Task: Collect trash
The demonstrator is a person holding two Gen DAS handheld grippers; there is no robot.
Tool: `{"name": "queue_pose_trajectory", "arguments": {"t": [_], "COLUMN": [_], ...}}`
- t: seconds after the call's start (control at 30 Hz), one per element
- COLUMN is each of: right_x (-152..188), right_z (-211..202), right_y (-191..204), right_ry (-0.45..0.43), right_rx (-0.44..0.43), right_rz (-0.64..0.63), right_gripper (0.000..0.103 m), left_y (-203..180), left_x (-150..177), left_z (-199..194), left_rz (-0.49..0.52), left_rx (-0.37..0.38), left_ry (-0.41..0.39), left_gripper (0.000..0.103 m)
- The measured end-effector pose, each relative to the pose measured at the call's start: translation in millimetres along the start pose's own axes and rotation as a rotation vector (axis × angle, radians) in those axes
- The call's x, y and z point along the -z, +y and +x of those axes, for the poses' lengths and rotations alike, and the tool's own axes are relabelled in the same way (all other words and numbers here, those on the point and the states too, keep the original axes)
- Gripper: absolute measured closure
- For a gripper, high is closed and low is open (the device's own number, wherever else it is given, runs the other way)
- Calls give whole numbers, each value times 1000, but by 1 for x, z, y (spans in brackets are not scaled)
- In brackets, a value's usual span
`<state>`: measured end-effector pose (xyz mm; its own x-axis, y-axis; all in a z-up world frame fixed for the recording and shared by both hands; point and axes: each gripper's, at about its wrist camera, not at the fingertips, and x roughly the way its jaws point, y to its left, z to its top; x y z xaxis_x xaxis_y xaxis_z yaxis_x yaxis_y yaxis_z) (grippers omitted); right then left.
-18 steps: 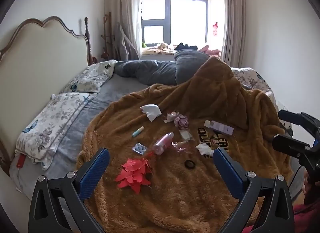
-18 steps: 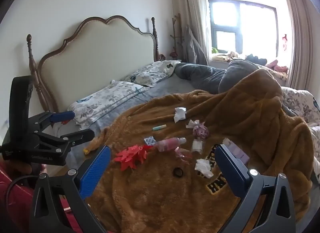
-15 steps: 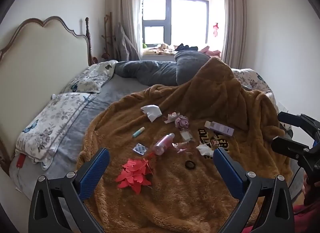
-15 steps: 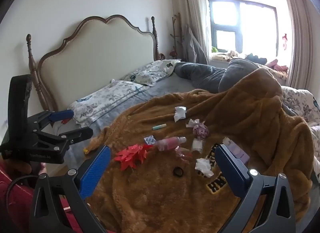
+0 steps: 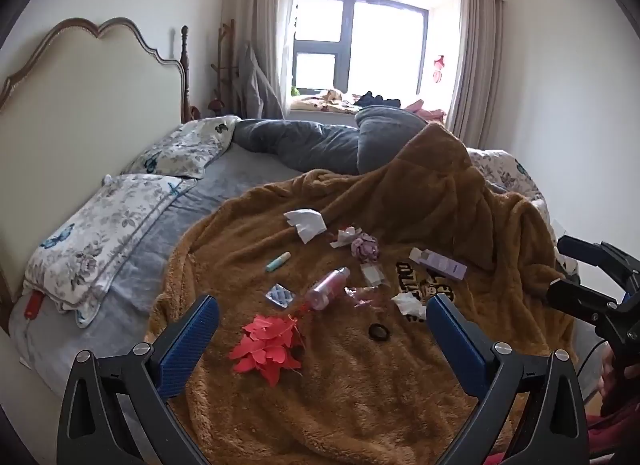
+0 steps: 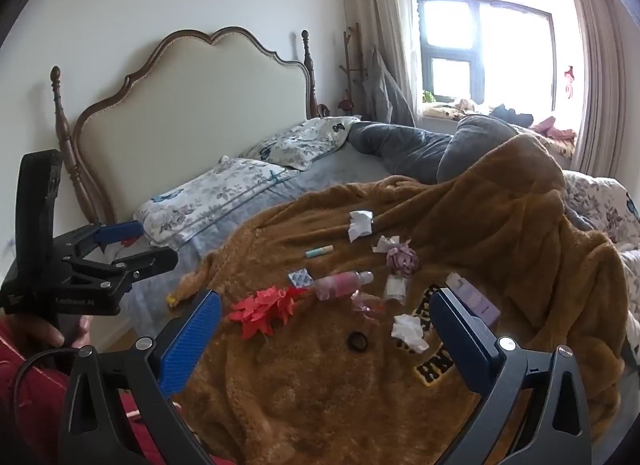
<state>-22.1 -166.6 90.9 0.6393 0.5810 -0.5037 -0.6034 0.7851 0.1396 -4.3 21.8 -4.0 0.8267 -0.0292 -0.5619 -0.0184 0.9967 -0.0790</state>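
Left gripper [image 5: 320,329] spread wide, holding nothing; right gripper [image 6: 328,325] likewise wide and empty; both raised above brown blanket [image 5: 360,405] on bed. Trash scattered mid-blanket: red paper [image 5: 268,349], pink bottle [image 5: 328,288], crumpled tissue [image 5: 409,303], white tissue [image 5: 306,222], purple box [image 5: 440,263], black ring [image 5: 379,331].

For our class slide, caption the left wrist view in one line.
Open left gripper above a brown blanket scattered with trash.
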Motion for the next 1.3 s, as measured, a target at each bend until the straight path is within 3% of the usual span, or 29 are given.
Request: {"name": "queue_pose_trajectory", "arguments": {"t": [0.7,1.3], "right_x": [-3,-4], "right_z": [-9,-10], "right_y": [3,6], "right_ry": [7,12], "right_rx": [6,10], "right_rz": [8,10], "right_gripper": [0,0], "left_y": [-26,-31], "left_x": [2,1], "left_z": [0,0], "left_rz": [158,168], "left_rx": [107,120], "left_ry": [14,15], "left_gripper": [0,0]}}
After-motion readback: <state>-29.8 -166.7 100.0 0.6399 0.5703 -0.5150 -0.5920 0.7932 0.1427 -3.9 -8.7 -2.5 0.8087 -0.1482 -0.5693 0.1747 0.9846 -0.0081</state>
